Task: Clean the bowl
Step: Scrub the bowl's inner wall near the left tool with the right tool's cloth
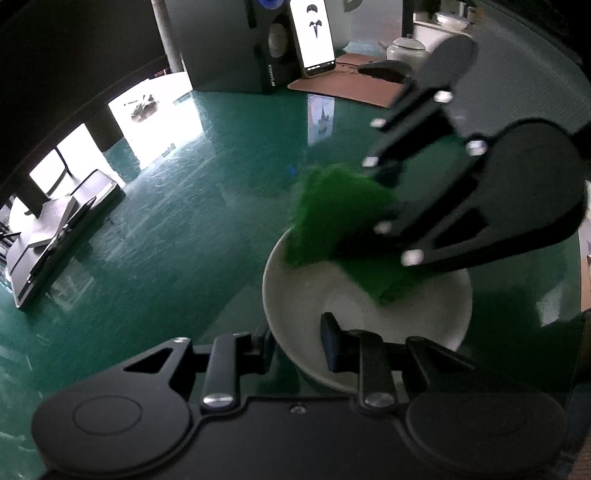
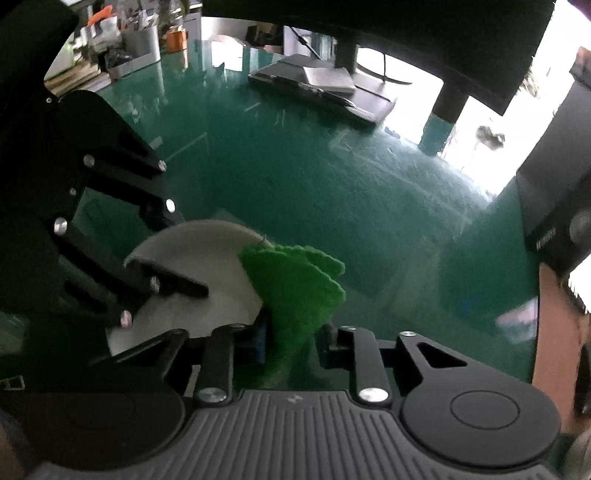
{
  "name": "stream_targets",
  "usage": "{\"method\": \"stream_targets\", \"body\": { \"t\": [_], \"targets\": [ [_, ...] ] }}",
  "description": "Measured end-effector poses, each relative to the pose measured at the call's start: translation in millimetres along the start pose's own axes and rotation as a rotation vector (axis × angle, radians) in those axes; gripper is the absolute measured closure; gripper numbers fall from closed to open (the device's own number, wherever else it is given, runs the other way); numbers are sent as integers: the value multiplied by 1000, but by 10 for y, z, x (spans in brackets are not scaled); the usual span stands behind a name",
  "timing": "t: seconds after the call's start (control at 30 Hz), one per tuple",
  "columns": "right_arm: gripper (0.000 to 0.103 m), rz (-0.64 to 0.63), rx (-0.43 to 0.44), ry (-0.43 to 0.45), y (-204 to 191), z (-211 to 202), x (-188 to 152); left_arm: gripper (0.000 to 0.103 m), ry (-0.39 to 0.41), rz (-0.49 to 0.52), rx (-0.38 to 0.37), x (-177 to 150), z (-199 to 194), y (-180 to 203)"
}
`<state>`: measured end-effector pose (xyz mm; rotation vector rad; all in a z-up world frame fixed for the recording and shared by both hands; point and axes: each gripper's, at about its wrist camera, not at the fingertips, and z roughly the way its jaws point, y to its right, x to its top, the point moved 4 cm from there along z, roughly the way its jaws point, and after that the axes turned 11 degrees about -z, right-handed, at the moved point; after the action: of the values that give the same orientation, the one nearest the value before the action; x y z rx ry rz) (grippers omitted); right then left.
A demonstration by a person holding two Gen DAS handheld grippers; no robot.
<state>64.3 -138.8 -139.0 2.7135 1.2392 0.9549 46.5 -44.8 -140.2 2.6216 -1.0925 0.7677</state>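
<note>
A white bowl [image 1: 369, 306] stands on the green table, and my left gripper [image 1: 301, 345] is shut on its near rim, one finger inside and one outside. A green scouring cloth [image 1: 332, 221] hangs over the bowl's far rim and dips into it. My right gripper [image 2: 291, 341] is shut on that green cloth [image 2: 295, 284], at the right edge of the bowl [image 2: 195, 258]. In the left wrist view the right gripper's black frame [image 1: 461, 192] reaches in from the upper right. In the right wrist view the left gripper's frame [image 2: 92, 221] fills the left side.
Closed laptops [image 1: 55, 236] lie at the table's far edge [image 2: 325, 88]. A dark speaker box [image 1: 236, 44] and an upright phone [image 1: 316, 35] stand behind the bowl, by a brown mat [image 1: 343, 79] with white teaware [image 1: 408, 48]. A monitor stand [image 2: 448, 99] rises near the windows.
</note>
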Motion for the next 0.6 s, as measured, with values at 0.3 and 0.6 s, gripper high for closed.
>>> {"method": "stream_targets", "body": {
  "t": [0.3, 0.6],
  "targets": [
    [80, 87, 2, -23, 72, -11, -79, 62, -27, -165, -51, -32, -63, -61],
    [80, 195, 34, -43, -86, -165, -287, 67, -9, -33, 36, 31, 2, -48]
  ]
}}
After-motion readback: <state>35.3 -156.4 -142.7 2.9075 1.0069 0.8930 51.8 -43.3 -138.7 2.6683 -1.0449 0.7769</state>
